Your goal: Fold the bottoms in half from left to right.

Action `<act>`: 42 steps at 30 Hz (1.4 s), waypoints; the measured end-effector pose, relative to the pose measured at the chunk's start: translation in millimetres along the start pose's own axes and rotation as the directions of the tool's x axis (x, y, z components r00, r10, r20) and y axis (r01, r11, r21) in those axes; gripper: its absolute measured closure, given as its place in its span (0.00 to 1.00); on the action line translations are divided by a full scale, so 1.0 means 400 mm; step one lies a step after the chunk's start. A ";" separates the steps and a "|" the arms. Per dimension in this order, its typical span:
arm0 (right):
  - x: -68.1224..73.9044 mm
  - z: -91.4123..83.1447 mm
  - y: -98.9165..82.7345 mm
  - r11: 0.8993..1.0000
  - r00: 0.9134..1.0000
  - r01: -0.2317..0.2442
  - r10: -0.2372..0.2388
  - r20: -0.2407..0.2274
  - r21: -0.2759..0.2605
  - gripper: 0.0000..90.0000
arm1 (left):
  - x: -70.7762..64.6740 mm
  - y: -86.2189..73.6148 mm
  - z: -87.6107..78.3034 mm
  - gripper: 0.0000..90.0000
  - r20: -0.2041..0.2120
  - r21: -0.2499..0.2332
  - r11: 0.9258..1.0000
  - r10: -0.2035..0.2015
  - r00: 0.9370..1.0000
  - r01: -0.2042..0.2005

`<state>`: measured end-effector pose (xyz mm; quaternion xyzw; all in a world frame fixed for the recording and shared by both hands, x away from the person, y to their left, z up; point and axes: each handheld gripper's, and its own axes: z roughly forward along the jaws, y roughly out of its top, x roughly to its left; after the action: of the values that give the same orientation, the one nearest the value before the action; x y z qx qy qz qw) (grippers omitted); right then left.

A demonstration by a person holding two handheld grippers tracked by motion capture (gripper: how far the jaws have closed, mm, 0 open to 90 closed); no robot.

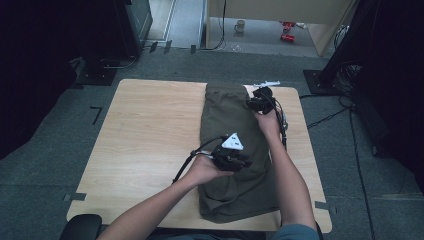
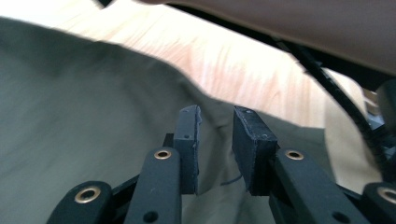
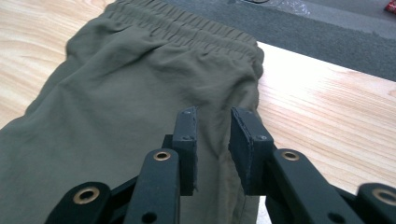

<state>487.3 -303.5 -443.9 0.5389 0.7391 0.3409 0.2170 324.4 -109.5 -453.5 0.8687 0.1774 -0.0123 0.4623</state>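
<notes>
high view: olive trousers point(image 1: 231, 150) folded lengthwise on wood table point(image 1: 150, 145), right of table centre, waistband at far end, hem near the person's edge. left gripper point(image 1: 234, 161) over trousers' middle, grey plate on top, held by left hand point(image 1: 204, 170). right gripper point(image 1: 260, 102) at trousers' far right edge, just by waistband, right hand point(image 1: 269, 124) behind it. jaw gap of either not readable from here. mug point(image 1: 240, 26) on floor well beyond table.

left gripper view: left gripper point(image 2: 215, 144) low over trousers point(image 2: 84, 130), jaws a narrow gap apart, no cloth pinched between pads, fabric lying flat behind them. curved trousers edge just beyond tips, then table point(image 2: 243, 70).

right gripper view: right gripper point(image 3: 212, 142) over trousers point(image 3: 121, 107) near their right edge, jaws narrowly parted, nothing gripped, cloth loose underneath. gathered waistband point(image 3: 187, 28) beyond tips, bare table point(image 3: 327, 112) just right of trousers.
</notes>
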 end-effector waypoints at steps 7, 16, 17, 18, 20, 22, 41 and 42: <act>0.017 -0.021 -0.013 1.000 0.999 0.002 -0.003 -0.036 -0.007 0.84 | 0.064 -0.020 -0.045 0.82 -0.044 0.012 1.000 -0.003 0.999 0.003; 0.037 -0.066 -0.081 0.998 0.994 0.044 -0.047 -0.095 -0.033 0.80 | 0.146 -0.067 -0.077 0.79 -0.104 0.032 0.998 -0.052 0.993 0.056; 0.038 -0.068 -0.091 0.999 0.994 0.044 -0.047 -0.100 -0.032 0.79 | 0.159 -0.080 -0.079 0.77 -0.108 0.038 0.997 -0.069 0.992 0.074; 0.038 -0.068 -0.091 0.999 0.994 0.044 -0.047 -0.100 -0.032 0.79 | 0.159 -0.080 -0.079 0.76 -0.108 0.038 0.997 -0.069 0.992 0.074; 0.041 -0.069 -0.111 0.998 0.993 0.054 -0.056 -0.106 -0.030 0.78 | 0.170 -0.092 -0.079 0.75 -0.114 0.047 0.995 -0.085 0.990 0.091; 0.044 -0.069 -0.141 0.998 0.991 0.059 -0.061 -0.121 -0.020 0.75 | 0.175 -0.102 -0.077 0.73 -0.126 0.055 0.994 -0.090 0.988 0.097; 0.048 -0.039 -0.284 0.990 0.981 0.142 -0.141 -0.133 0.000 0.56 | 0.202 -0.179 -0.058 0.70 -0.149 0.089 0.994 -0.052 0.988 0.066; 0.049 -0.040 -0.288 0.990 0.982 0.138 -0.138 -0.132 -0.009 0.56 | 0.203 -0.181 -0.060 0.70 -0.148 0.089 0.994 -0.048 0.988 0.062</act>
<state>395.4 -310.8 -517.3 0.4626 0.7876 0.3598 0.1906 373.9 -29.4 -512.6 0.8827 0.2339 0.0303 0.4065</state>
